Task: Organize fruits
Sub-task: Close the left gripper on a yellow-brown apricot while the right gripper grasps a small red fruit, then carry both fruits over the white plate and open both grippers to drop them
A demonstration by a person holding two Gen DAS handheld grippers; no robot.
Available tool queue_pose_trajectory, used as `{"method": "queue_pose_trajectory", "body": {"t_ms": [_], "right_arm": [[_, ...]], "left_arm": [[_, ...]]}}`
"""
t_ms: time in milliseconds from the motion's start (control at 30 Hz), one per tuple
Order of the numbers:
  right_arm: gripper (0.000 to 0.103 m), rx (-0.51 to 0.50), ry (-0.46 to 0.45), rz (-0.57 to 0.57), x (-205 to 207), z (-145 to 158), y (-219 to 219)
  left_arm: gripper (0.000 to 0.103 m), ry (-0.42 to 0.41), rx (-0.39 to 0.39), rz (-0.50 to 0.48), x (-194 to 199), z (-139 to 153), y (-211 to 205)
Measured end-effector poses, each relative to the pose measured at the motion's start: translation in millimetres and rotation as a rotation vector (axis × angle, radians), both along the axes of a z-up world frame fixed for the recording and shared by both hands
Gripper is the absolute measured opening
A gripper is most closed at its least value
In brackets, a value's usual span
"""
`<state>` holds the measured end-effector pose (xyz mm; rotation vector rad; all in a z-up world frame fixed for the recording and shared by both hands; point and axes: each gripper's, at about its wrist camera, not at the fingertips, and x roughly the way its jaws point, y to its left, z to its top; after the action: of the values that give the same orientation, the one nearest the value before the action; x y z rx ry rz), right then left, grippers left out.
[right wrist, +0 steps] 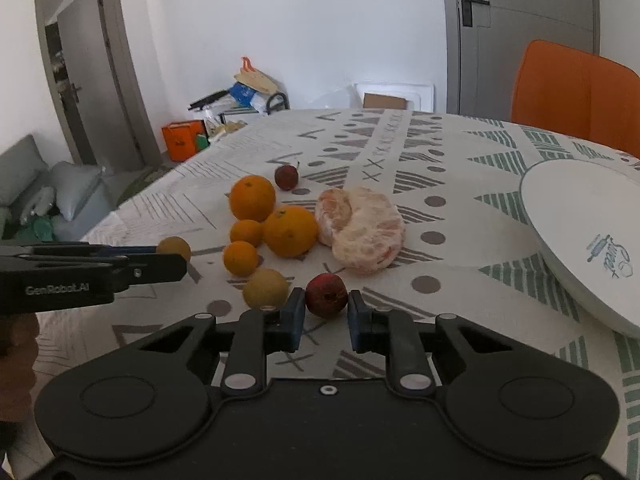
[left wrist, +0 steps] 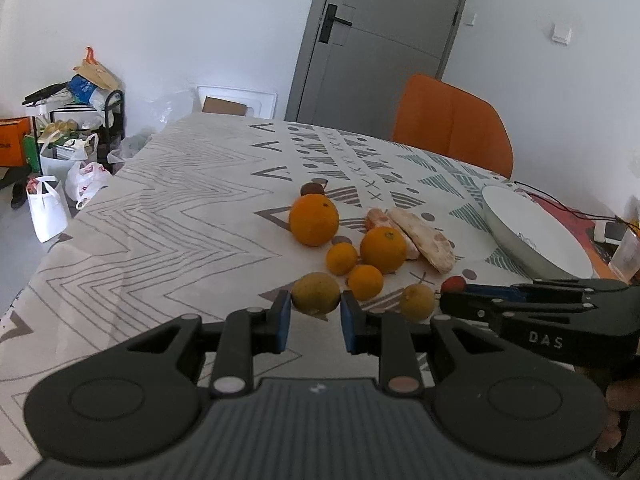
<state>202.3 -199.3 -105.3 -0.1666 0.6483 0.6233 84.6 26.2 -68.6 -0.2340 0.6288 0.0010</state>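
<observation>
Now, working from my left side across: my left gripper (left wrist: 315,312) has its blue pads drawn in against a yellow-green fruit (left wrist: 315,293) that sits right at the fingertips, straight ahead along the fingers. The pads meet its flanks on both sides, so I read this as a grip, with the fruit resting on the tablecloth (left wrist: 160,220) and not yet lifted. It is round, so no long axis matters here; the squeeze runs across its widest part.

Just beyond it lies the cluster: three small oranges and two larger ones, then the peeled citrus halves (right wrist: 360,228) touching the nearer large orange. A second yellow-green fruit (right wrist: 266,289) sits between my two grippers, just beside the right one's left finger.

My right gripper (right wrist: 327,314) frames a small red fruit (right wrist: 326,295), dead ahead between the fingertips. The jaws are narrow; the left pad touches its side, and the right pad looks to be just meeting it, so I judge it held, though lightly.

Furthest right is the white plate (right wrist: 568,216), well apart from the pile and up to the right of my right gripper. I judge that this is the relation the coming move turns on: the plate is much nearer my right hand than my left, so the red fruit has the short carry, while the left hand's fruit would have to cross over the cluster.
</observation>
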Motion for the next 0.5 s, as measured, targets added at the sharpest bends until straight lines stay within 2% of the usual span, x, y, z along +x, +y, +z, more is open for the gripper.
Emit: {"method": "queue_pose_trajectory", "body": {"t_ms": [100, 333, 500], "right_arm": [[0.021, 0.011, -0.003, -0.026, -3.5, 5.2, -5.3], [0.021, 0.073, -0.063, -0.089, -12.4, 28.4, -29.9], [0.021, 0.116, -0.100, -0.119, -10.5, 35.8, -43.5]], "left_arm": [[0.025, -0.002, -0.006, 0.011, -1.9, 2.7, 2.6], [0.025, -0.068, 0.009, -0.017, -7.6, 20.0, -4.8], [0.025, -0.075, 0.012, -0.027, -1.8, 23.4, -10.5]]}}
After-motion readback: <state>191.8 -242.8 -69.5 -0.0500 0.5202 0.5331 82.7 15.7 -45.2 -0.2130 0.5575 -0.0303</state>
